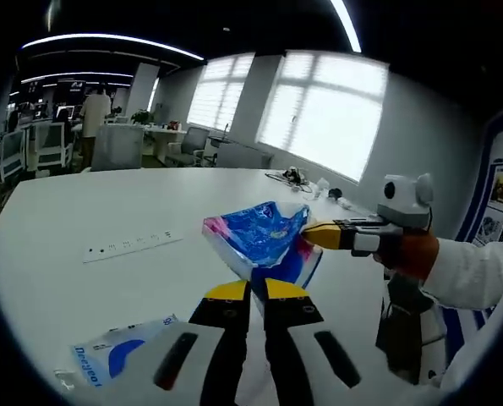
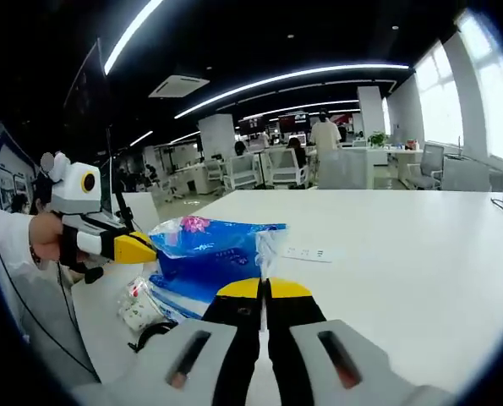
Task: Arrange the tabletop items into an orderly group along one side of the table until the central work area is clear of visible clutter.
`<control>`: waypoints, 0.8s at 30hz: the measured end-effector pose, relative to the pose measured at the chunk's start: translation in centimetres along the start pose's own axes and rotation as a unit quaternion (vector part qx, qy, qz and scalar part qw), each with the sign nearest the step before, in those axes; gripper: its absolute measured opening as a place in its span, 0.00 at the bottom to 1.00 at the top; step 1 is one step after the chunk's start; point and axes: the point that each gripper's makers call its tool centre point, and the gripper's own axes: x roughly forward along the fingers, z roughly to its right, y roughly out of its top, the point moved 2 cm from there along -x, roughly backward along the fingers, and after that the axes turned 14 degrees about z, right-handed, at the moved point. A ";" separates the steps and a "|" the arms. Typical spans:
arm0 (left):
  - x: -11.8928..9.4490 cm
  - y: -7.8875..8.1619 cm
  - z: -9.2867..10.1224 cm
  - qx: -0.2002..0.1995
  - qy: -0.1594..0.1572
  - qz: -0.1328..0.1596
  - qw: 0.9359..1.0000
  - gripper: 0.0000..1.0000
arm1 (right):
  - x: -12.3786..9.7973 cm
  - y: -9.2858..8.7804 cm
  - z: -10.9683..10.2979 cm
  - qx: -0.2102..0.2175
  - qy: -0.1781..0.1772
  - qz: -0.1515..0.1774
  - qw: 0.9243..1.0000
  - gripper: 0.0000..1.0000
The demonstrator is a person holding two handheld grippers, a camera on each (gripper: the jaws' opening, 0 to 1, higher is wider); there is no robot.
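Blue pack (image 1: 264, 241): a soft blue, white and pink plastic packet, lifted above the surface between both hand-held grippers; in the right gripper view (image 2: 209, 258) its long axis runs from one hand-held gripper to the other; its print is too small to read.
Surface (image 1: 107, 211): a large white table with a rounded edge, mostly bare through its middle.
Room: an open office with ceiling light strips (image 2: 285, 78), big bright windows (image 1: 327, 114), desks, chairs (image 2: 272, 169) and a standing person (image 1: 93, 114) far behind.
Left hand-held gripper (image 1: 251, 292): yellow-tipped jaws pressed together at the pack's near edge, clenched on it; in the right gripper view (image 2: 145, 248) its yellow tip grips the pack's end, with a hand (image 2: 44, 237) behind.
Right hand-held gripper (image 2: 264, 289): jaws closed together on the pack's lower edge; in the left gripper view (image 1: 319, 234) it clamps the pack's far side.
Second packet (image 1: 120, 355): blue and white, lying flat near the surface's close edge; lettering partly reads "Dee", the rest cut off.
Power strip (image 1: 131, 244): white, flat, lying toward the surface's middle.
Small clutter (image 1: 306, 182): cables and little items at the far edge by the windows.
Small wrapper (image 2: 139, 309): white with green print, unreadable, beside a dark cable near the edge.
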 end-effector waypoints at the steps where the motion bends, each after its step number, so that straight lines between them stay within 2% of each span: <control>1: 0.3 0.0 0.2 0.002 -0.002 0.000 1.000 0.02 | -0.1 0.0 0.2 -0.001 -0.002 0.000 1.000 0.00; 11: 3.0 -0.9 0.8 -0.002 -0.014 -0.011 1.000 0.02 | -0.9 -0.4 2.8 -0.004 -0.019 -0.008 1.000 0.00; 24: 5.8 -2.5 -0.2 -0.015 -0.008 -0.024 1.000 0.02 | -0.2 -2.3 5.5 0.000 -0.027 -0.032 0.999 0.00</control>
